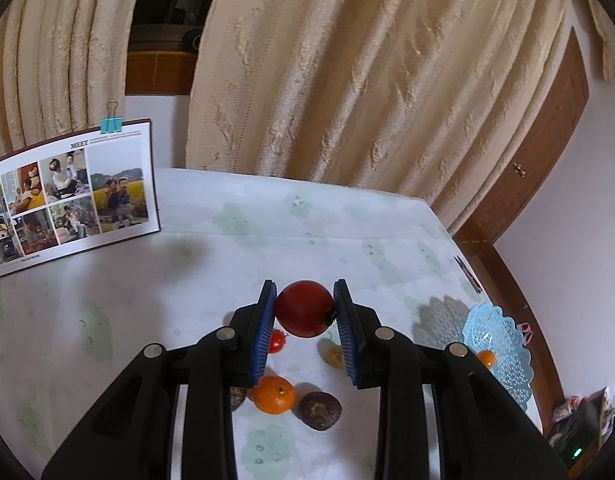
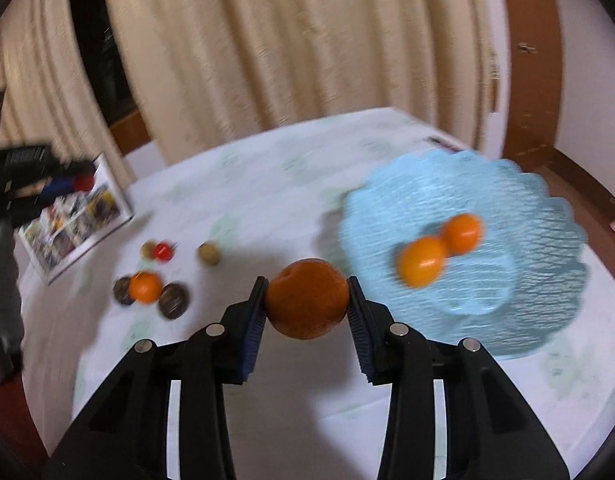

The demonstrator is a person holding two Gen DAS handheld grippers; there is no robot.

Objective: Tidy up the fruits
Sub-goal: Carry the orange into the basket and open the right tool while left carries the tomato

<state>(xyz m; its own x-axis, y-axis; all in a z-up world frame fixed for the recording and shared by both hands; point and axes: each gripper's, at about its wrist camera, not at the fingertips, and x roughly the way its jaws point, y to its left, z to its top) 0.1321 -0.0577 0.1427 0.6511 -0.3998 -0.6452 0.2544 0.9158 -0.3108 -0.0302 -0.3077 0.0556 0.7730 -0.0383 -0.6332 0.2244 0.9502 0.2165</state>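
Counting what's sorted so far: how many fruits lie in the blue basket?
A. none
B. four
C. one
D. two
D: the right wrist view shows two small orange fruits lying side by side in the blue basket.

Home: curtains (image 1: 367, 80), family photo-board (image 1: 71, 196)

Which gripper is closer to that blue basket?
Right. The right gripper, holding an orange, is just beside the blue basket. The left gripper, holding a red fruit, is farther off, above the loose fruit on the table.
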